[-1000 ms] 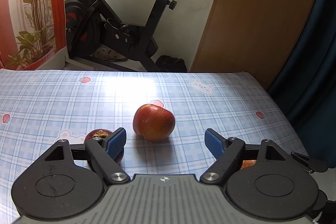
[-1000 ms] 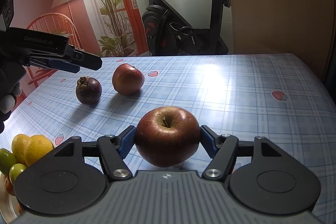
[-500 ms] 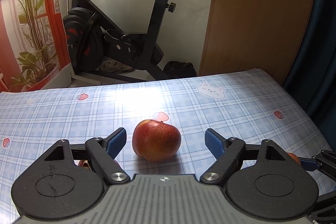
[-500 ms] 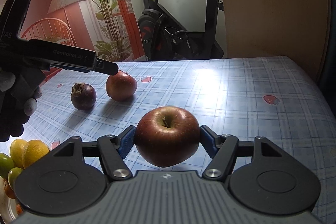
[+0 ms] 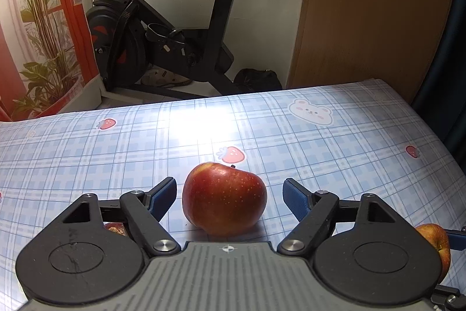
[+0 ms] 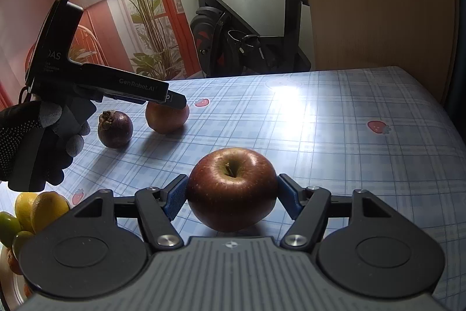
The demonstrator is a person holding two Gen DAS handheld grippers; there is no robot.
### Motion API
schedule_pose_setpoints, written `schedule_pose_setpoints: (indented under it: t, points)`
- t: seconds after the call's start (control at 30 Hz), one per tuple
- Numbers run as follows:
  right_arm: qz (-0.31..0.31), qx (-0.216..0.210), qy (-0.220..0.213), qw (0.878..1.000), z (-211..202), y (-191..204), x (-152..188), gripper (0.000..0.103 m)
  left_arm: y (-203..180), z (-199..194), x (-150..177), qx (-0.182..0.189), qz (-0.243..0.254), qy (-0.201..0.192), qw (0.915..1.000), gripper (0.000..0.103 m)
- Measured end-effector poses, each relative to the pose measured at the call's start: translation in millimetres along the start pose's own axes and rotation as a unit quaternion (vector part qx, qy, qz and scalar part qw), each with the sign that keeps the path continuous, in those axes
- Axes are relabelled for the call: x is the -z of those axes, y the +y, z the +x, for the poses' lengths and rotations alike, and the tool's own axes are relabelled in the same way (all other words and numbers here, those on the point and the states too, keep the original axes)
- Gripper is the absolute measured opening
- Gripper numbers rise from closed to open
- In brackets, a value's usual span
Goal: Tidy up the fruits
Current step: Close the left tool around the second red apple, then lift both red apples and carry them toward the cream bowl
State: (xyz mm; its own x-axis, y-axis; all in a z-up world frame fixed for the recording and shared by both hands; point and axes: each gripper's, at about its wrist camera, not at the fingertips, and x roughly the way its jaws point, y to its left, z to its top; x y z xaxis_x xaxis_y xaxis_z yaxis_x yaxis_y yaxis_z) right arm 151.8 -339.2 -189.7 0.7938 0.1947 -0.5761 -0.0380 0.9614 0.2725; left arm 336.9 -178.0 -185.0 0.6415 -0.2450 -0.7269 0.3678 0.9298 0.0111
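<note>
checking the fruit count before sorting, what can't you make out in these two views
- Plate, right wrist view: cut off by the left edge and hidden by the right gripper's body, so the count of lemons and green fruits is unclear.
- Purple fruit, left wrist view: almost wholly behind the left gripper.
- Held apple, left wrist view: mostly hidden by the same gripper.

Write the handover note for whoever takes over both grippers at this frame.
Right gripper: shut on the dark red apple, which sits low over the table; whether it is lifted is unclear.
Left gripper: open, with the red apple between its fingers, neither pad touching.
The mangosteen stands loose on the table beside that apple.
The plate at near left already holds lemons and small green fruits.
Left to do, probably: close on the red apple, carry both apples to the plate, then fetch the mangosteen.
</note>
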Motion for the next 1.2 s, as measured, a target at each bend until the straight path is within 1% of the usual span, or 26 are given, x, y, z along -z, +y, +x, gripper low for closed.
schedule_pose_setpoints:
  t: [0.13, 0.17, 0.2, 0.6, 0.8, 0.9, 1.2]
  points:
    - [0.006, 0.001, 0.002, 1.0, 2.7, -0.9, 1.3, 0.068, 2.5, 8.2, -0.4, -0.006, 0.003, 0.016, 0.9999, 0.077]
    - [0.006, 0.002, 0.003, 1.0, 3.0, -0.8, 1.2, 0.068, 3.9, 9.7, -0.7, -0.005, 0.0, 0.018, 0.9998, 0.073]
    - [0.006, 0.002, 0.005, 1.0, 4.2, -0.5, 0.1, 0.068, 5.0, 11.2, -1.0, -0.006, -0.002, 0.021, 0.9998, 0.072]
    - [0.015, 0.017, 0.001, 1.0, 9.0, -3.2, -3.0, 0.068, 13.1, 7.3, 3.9, 0.015, -0.011, 0.021, 0.9996, 0.071]
    - [0.024, 0.032, -0.002, 0.999, 8.7, -8.0, -3.9, 0.068, 12.7, -0.4, 11.7, 0.015, -0.01, 0.024, 0.9995, 0.071]
    - [0.027, 0.034, -0.002, 0.999, 8.8, -8.7, -4.5, 0.068, 11.3, -4.9, 14.1, 0.018, -0.013, 0.027, 0.9994, 0.071]
    - [0.03, 0.042, 0.001, 0.999, 6.3, -4.2, -1.8, 0.068, -3.1, -22.2, 21.4, 0.035, 0.004, 0.019, 0.9992, 0.071]
